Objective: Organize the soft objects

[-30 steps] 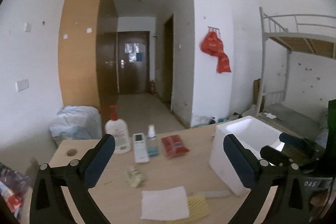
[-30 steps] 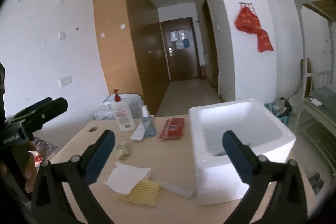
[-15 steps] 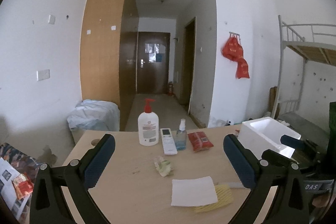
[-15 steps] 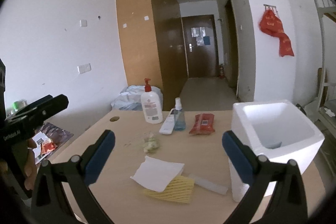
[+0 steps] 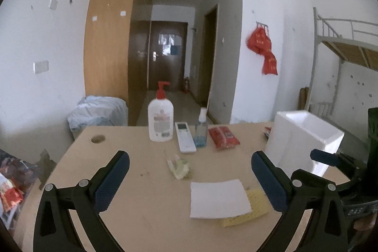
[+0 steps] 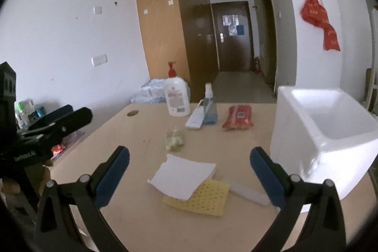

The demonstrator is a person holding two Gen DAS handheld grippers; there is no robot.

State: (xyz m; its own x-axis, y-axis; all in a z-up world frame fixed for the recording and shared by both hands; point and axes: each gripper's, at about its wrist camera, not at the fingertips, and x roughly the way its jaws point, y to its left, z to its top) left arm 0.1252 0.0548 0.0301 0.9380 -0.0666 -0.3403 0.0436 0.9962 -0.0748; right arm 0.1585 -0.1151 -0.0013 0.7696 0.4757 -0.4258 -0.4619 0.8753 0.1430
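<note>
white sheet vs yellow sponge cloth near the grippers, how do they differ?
The white sheet is plain and smooth; the yellow sponge cloth is dotted. The white sheet lies on top, the yellow sponge cloth underneath, partly covered. Both lie flat on the table.

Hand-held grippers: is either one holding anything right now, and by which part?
Nothing is held. The left hand-held gripper and right hand-held gripper are both open above the table.

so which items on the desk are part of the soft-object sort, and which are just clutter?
Likely job:
white cloth
yellow sponge cloth
crumpled green wad
red soft pack
white foam box

Clutter:
pump bottle
remote
spray bottle
white bar
</note>
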